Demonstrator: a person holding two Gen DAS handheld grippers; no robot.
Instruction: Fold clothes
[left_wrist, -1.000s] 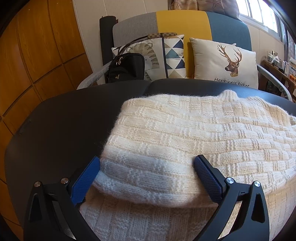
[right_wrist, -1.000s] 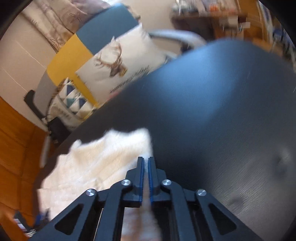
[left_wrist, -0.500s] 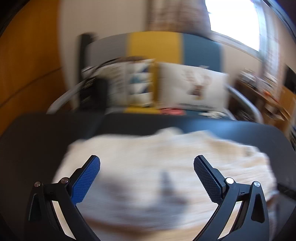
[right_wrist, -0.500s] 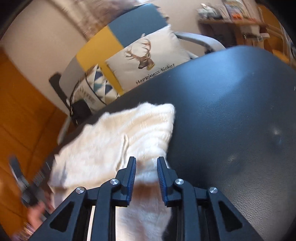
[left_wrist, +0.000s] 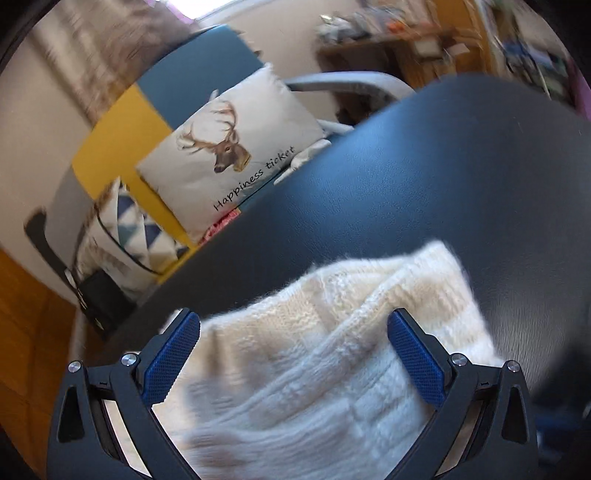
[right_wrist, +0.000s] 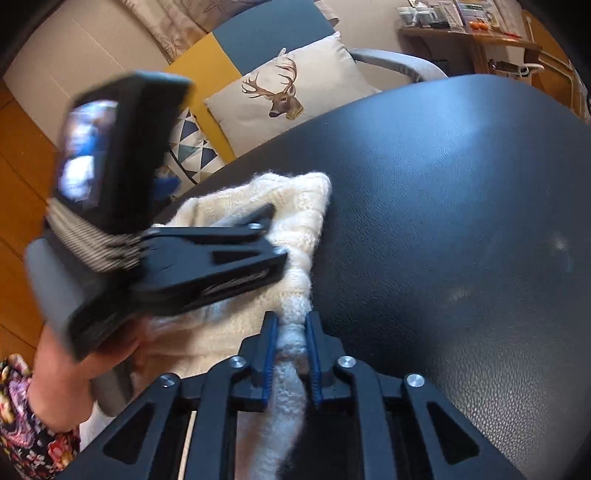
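The right hand-held gripper (right_wrist: 290, 343) pinches the sweater (left_wrist: 325, 354) on the tabletop (right_wrist: 461, 221); the left hand-held gripper (left_wrist: 293, 345), at its 10 o'clock, is wide apart.

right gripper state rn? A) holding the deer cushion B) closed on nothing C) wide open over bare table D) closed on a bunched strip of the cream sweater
D: in the right wrist view the right gripper has its blue-padded fingers pinched close on a bunched strip of the cream sweater, which runs up between them over the black table.
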